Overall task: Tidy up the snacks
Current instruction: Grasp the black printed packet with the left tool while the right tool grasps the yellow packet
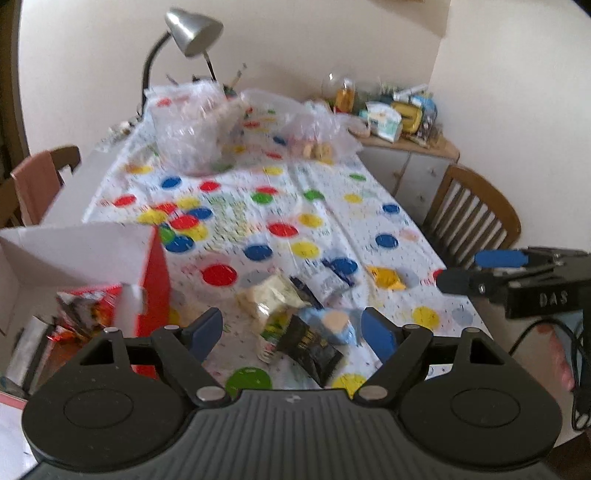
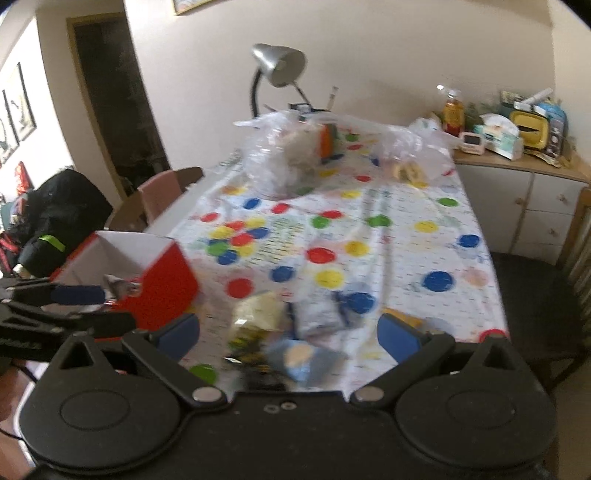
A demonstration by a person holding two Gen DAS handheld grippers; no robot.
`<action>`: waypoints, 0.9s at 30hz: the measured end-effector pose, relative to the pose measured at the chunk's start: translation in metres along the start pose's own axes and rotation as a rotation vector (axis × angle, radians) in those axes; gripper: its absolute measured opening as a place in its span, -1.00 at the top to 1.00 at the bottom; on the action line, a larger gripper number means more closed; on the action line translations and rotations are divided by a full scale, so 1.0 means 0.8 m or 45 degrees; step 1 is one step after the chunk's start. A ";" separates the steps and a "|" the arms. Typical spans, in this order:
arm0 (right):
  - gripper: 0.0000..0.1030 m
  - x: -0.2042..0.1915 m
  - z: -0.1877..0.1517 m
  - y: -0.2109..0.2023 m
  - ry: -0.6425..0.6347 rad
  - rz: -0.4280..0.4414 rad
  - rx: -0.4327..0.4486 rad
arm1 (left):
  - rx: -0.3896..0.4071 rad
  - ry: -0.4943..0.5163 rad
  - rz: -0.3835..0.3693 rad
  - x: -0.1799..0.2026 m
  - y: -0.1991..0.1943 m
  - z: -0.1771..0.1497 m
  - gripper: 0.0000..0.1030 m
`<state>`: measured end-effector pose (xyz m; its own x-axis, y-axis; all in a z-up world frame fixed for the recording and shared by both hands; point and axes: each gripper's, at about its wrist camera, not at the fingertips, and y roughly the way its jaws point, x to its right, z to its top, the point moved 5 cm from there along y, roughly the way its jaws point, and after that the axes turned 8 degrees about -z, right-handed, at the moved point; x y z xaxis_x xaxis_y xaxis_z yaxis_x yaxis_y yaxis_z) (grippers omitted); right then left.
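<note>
Left gripper (image 1: 291, 332): jaws wide apart, holding nothing; right gripper (image 2: 290, 338): jaws likewise wide apart and empty. The loose snack packets (image 1: 295, 325) lie in a heap on the desk (image 1: 369, 192), just right of the red box (image 1: 153, 277), close to the near desk edge; a yellow packet (image 1: 388, 278) lies farther right of the box. The box already holds some red wrappers (image 1: 88, 306). Beyond the box stand clear plastic bags (image 1: 192, 129) and a lamp (image 1: 192, 33). Risk: overlapping packets invite a double pick or a slip; motion blur suggests fast travel, which could knock the box wall.
</note>
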<state>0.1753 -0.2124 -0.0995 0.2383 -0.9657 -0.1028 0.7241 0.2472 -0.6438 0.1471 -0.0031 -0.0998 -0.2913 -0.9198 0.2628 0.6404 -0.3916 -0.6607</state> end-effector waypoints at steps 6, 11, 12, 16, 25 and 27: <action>-0.99 0.042 -0.011 0.044 -0.016 -0.035 -0.089 | -0.142 -0.101 0.031 0.011 0.056 -0.008 -0.60; -0.99 0.059 -0.013 0.082 -0.126 -0.028 -0.137 | -0.277 -0.269 0.088 0.006 0.100 -0.013 -0.60; -0.99 0.061 -0.012 0.090 -0.163 -0.027 -0.144 | -0.299 -0.311 0.095 0.002 0.107 -0.015 -0.60; -0.98 0.071 -0.010 0.125 -0.283 -0.022 -0.189 | -0.375 -0.482 0.149 -0.013 0.132 -0.019 -0.60; -0.91 0.108 0.002 0.189 -0.058 -0.083 -0.338 | -0.439 -0.773 0.235 -0.031 0.164 -0.020 -0.60; -0.90 0.111 0.001 0.199 0.038 -0.089 -0.374 | -0.448 -0.804 0.265 -0.032 0.170 -0.020 -0.60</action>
<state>0.3123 -0.2585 -0.2105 0.1724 -0.9825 -0.0701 0.5186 0.1510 -0.8416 0.2303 -0.0325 -0.2081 0.3420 -0.8544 0.3911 0.3421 -0.2745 -0.8987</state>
